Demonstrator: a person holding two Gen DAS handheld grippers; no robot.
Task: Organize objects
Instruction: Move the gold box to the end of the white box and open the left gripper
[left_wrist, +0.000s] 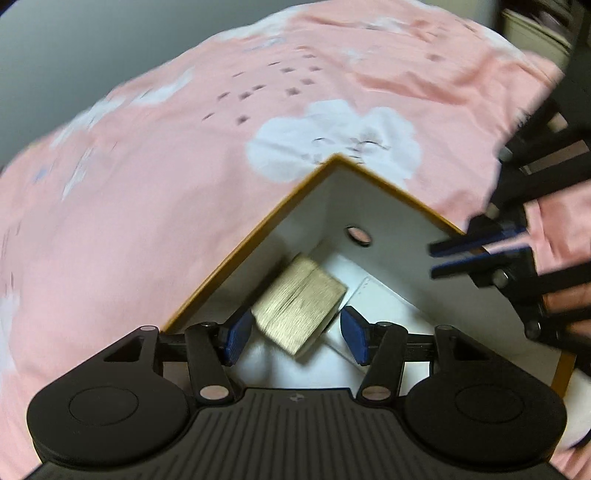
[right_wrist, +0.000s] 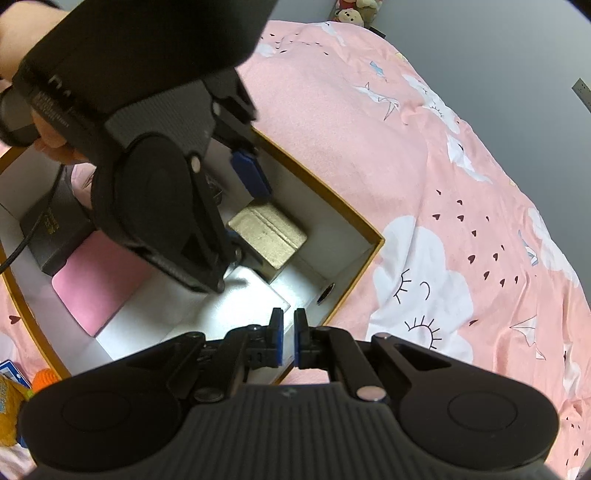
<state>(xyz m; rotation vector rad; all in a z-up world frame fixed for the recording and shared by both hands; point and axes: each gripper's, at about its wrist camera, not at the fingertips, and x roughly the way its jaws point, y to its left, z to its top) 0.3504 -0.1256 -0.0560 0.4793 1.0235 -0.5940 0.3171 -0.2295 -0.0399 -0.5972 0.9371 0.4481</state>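
Left gripper (left_wrist: 295, 338) sat inside the cardboard box (left_wrist: 258, 229), jaws spread, pads clear on both sides of the gold box (left_wrist: 301, 306). No visible contact with it. The left wrist view was motion-blurred, so the fine gap was hard to judge.

Gold box lay on the white box floor in the far corner, tilted against the inner walls, near the round finger hole (left_wrist: 357, 236) in the side wall. In the right wrist view the same gold box (right_wrist: 267, 236) showed below the blue pad (right_wrist: 251, 173) of the left gripper (right_wrist: 242, 206), which reached down into the box from above, with a person's hand (right_wrist: 51, 142) behind the housing.

Right gripper (right_wrist: 289, 338) hovered over the near edge of the cardboard box (right_wrist: 365, 236), jaws pressed almost together, nothing between them. From the left wrist view it appeared at the right edge (left_wrist: 476, 258), its blue pads one above the other, close together, at the box wall.

Also inside the box: a dark rectangular box (right_wrist: 55, 229) with gold print, and a pink flat pad (right_wrist: 99, 280) just beside it, both at the end opposite the gold box. A black cable (right_wrist: 26, 240) ran across the dark box.

Box rested on a bed with a pink cloud-print sheet (right_wrist: 461, 184). Plush toys (right_wrist: 354, 13) sat at the far end of the bed. An orange object (right_wrist: 44, 378) and a yellow packet (right_wrist: 9, 402) lay outside the box at lower left; couldn't tell what they were.
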